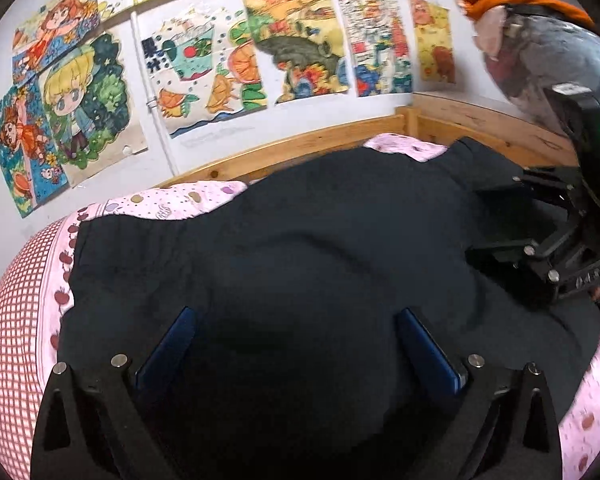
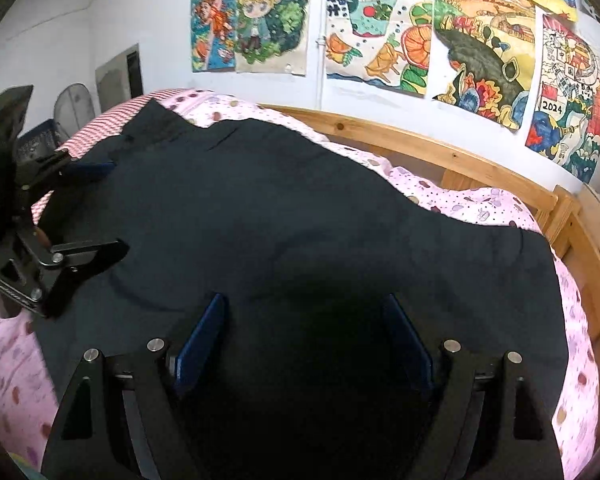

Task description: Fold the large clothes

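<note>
A large black garment (image 1: pixel 300 240) lies spread over a bed with a pink patterned sheet (image 1: pixel 168 202); it also fills the right wrist view (image 2: pixel 300 216). My left gripper (image 1: pixel 296 316) is open just above the black cloth, holding nothing. My right gripper (image 2: pixel 306 308) is open over the same cloth, holding nothing. The right gripper also shows at the right edge of the left wrist view (image 1: pixel 496 224), over the garment's right part. The left gripper shows at the left edge of the right wrist view (image 2: pixel 112 208), over the garment's left part.
A wooden bed frame (image 2: pixel 460 160) runs along a white wall hung with colourful drawings (image 2: pixel 380 52). A red-checked part of the bedding (image 1: pixel 8 340) lies at the left end. The person's arm in a grey sleeve (image 1: pixel 556 60) is at upper right.
</note>
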